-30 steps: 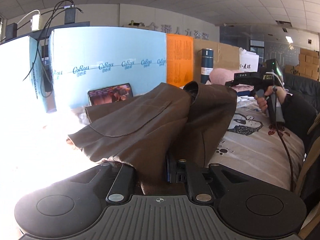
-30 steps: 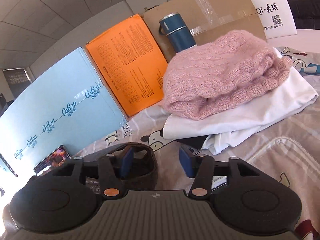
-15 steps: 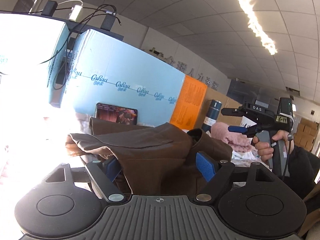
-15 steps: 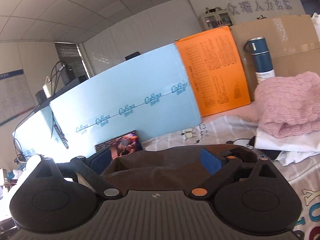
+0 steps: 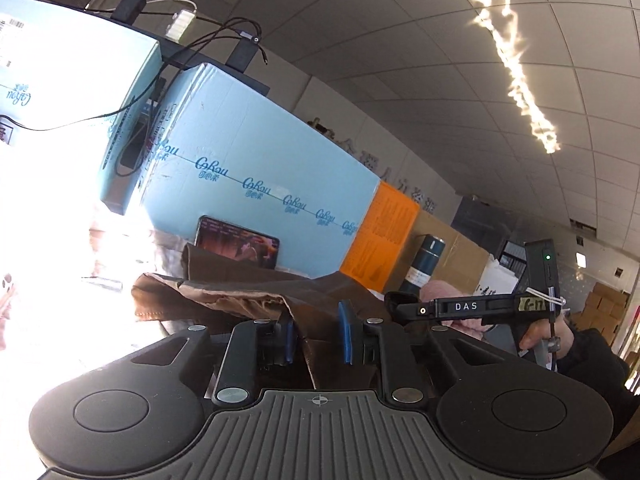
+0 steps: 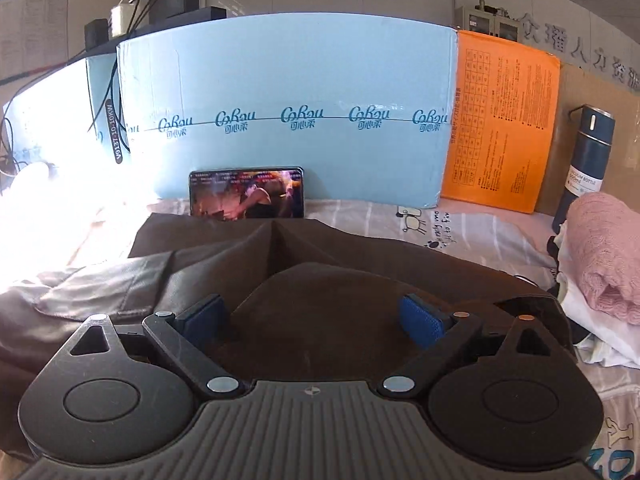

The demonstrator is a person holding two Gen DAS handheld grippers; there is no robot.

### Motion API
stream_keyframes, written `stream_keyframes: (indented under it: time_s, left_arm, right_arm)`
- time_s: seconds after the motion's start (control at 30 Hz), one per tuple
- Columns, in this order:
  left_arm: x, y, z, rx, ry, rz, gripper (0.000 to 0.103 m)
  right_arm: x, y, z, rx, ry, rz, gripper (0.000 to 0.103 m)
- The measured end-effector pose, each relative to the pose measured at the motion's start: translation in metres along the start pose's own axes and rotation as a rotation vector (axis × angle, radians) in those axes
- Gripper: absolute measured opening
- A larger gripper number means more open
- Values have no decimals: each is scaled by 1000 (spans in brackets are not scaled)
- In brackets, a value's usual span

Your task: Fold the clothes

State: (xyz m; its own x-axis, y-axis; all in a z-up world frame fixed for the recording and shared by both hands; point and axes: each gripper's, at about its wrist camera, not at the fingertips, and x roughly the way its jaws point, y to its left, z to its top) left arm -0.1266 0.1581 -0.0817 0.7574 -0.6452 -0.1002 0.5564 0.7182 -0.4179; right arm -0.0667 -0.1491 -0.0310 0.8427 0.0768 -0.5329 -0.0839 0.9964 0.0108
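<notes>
The soft, limp brown jacket (image 6: 304, 264) before the phone (image 6: 246, 193) wants edge grips; left gripper (image 5: 316, 336) part-spread around a fold, right gripper (image 6: 316, 316) spread wide.

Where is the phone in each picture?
Left wrist view: the phone is left of centre, leaning on the blue box, just behind the brown garment.
Right wrist view: the phone is at centre, upright against the same blue box, behind the garment.
Shared landmark: the orange sheet, right of the blue box in both.
</notes>
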Motion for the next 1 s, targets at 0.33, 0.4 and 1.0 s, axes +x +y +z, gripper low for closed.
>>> stream_keyframes:
  time_s: [0.33, 0.4, 1.0]
  left_arm:
    - [-10, -1, -8, -26, -6, -40, 16]
    - [-9, -1, -7, -23, 9, -48, 16]
    - [-26, -48, -15, 167, 22, -298, 6]
  right_arm:
    - [-29, -16, -34, 78, 35, -239, 95]
    - [-37, -22, -48, 124, 50, -262, 95]
    - [-76, -15, -87, 50, -36, -452, 95]
